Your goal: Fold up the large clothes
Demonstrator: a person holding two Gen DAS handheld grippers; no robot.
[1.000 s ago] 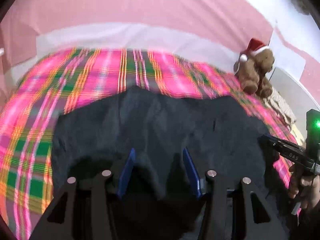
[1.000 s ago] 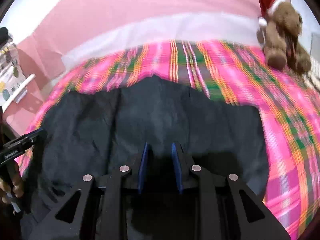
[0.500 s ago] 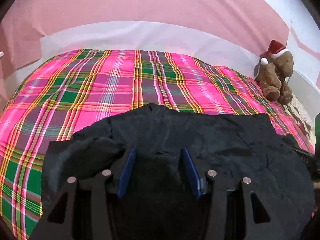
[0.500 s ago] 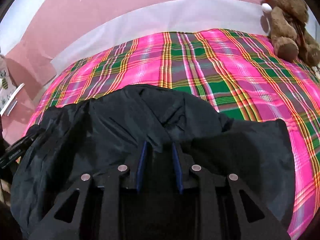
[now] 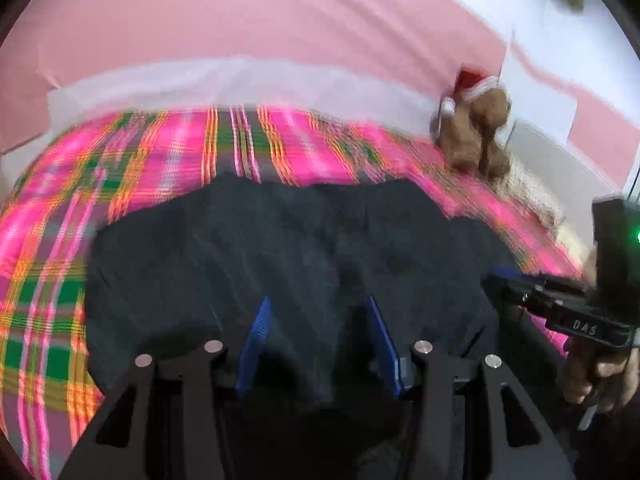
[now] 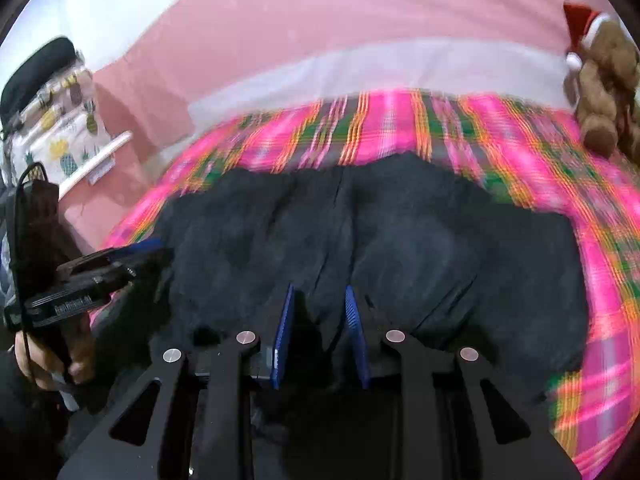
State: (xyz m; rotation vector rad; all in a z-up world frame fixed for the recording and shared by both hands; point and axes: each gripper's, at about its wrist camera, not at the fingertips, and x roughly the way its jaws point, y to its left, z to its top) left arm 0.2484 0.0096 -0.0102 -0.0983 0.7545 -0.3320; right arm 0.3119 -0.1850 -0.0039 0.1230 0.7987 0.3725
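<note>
Both the left gripper [image 5: 318, 344] and right gripper [image 6: 320, 332], part-open, pinch the black garment [image 5: 280, 248] over the plaid bed [image 5: 44, 280]; they should pull evenly, keeping the hem taut.

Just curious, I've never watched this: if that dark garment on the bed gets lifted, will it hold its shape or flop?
The dark garment would probably flop: it lies creased and rumpled on the plaid bedspread. Its unheld parts would likely sag.

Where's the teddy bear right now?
The teddy bear sits at the far right edge of the plaid blanket, against the pink wall, beyond the dark garment.
</note>
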